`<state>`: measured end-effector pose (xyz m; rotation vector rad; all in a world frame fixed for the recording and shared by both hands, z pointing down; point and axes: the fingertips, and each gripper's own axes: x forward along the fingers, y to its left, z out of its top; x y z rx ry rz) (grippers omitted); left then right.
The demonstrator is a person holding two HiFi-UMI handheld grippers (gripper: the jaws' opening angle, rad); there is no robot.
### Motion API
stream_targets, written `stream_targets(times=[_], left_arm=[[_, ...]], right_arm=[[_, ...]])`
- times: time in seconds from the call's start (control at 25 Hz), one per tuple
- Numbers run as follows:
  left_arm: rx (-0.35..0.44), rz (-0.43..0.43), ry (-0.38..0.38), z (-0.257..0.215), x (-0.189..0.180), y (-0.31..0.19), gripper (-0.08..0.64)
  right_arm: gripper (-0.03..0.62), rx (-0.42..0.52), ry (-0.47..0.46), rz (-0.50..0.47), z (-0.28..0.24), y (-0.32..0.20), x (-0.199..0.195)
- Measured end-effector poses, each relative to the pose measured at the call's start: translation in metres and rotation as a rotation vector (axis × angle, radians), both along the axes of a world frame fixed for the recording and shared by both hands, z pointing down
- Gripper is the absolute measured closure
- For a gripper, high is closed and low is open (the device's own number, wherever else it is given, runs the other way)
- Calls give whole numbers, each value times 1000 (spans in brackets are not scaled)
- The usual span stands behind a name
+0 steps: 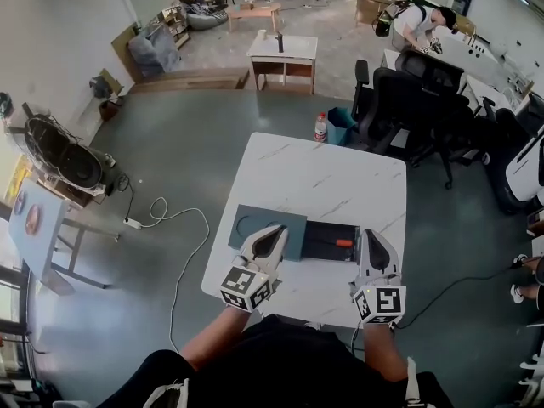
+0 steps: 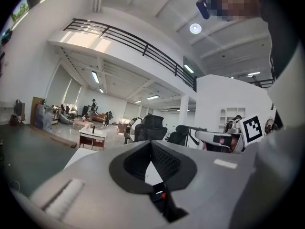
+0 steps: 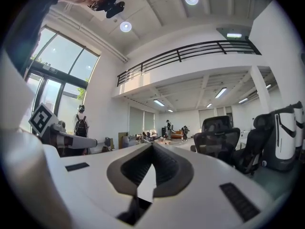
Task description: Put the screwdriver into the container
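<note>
A screwdriver point(image 1: 333, 244) with an orange handle lies inside a dark, shallow container point(image 1: 321, 252) on the white marble table point(image 1: 323, 181). A grey flat lid point(image 1: 248, 219) lies just left of the container. My left gripper point(image 1: 270, 233) sits over the lid's near right corner, jaws shut and empty. My right gripper point(image 1: 375, 238) hovers at the container's right end, also shut on nothing. In the left gripper view the jaws point(image 2: 151, 144) meet at their tips. The right gripper view shows the same for the right gripper point(image 3: 152, 147). Both point up across the room.
A bottle point(image 1: 320, 127) and a teal bin point(image 1: 342, 124) stand on the floor past the table's far edge. Black office chairs point(image 1: 412, 100) crowd the right. A white cable point(image 1: 174, 228) trails on the floor at left. A person point(image 1: 418, 24) bends over a desk far back.
</note>
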<state>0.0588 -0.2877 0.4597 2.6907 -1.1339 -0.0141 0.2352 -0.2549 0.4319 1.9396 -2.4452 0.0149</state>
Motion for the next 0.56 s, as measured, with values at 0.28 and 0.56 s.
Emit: stream_targets(times=[0.28, 0.56], left_arm=[[12, -17, -32, 4, -6, 2, 551], [42, -18, -91, 3, -4, 0, 551]], right_arm=[[586, 6, 19, -6, 0, 6, -3], [586, 19, 36, -2, -3, 5, -5]])
